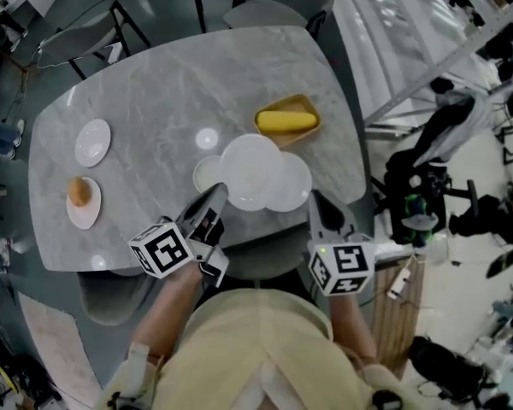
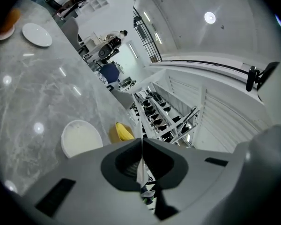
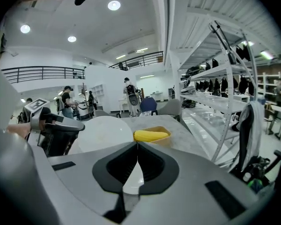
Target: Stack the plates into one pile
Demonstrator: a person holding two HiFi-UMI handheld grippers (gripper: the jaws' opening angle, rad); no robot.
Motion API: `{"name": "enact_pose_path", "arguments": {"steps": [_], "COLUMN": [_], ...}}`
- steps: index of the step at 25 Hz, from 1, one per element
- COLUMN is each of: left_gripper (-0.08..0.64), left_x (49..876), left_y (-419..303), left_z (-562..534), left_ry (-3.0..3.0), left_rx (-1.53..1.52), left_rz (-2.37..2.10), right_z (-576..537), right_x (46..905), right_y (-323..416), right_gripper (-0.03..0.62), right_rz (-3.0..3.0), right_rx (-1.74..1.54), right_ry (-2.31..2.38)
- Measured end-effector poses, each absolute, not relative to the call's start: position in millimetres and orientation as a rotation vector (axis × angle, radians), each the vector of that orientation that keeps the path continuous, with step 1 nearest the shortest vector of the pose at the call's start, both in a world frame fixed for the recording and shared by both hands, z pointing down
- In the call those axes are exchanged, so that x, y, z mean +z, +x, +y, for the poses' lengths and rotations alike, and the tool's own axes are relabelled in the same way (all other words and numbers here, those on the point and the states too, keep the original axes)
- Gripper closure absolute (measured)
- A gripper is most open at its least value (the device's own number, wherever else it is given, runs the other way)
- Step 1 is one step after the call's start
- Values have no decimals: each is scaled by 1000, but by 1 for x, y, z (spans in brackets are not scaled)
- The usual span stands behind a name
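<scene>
Three overlapping plates [image 1: 250, 171] — two apart

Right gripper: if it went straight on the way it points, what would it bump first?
Probably the nearest white plate, right ahead of the right gripper and its shut jaws. The yellow food dish sits farther back. Depth is unclear.

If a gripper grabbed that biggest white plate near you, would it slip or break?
The biggest white plate looks rigid and glazed, so probably brittle if dropped and slippery when pinched at the rim. The polished marble table would likely let it slide. It seems to overlap the smaller plate, so a push might rock it.
</scene>
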State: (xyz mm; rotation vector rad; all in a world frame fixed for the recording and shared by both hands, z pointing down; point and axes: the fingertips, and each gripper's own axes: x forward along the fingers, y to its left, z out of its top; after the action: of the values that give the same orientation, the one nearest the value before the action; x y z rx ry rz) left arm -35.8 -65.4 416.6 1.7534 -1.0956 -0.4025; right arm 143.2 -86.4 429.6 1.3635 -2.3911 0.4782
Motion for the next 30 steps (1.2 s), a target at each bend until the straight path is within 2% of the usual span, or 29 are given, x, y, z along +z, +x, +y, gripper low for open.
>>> {"name": "enact_pose_path", "arguments": {"steps": [13,30], "left_gripper": [551,549], "left_x": [469,515], "left_y": [32,35], "left_z": [-79,-76], "left_ry": [1735,1566], "left_rx": [-235,-183], "left_rz": [-1034,-1064], "right_z": [-84,-99], "right_x": [452,470], "right_y": [208,208], "right_gripper": [589,589], "right_rz": [-2312,-2338], "right_rx": [560,598], "right_ry": [1449,1350]}}
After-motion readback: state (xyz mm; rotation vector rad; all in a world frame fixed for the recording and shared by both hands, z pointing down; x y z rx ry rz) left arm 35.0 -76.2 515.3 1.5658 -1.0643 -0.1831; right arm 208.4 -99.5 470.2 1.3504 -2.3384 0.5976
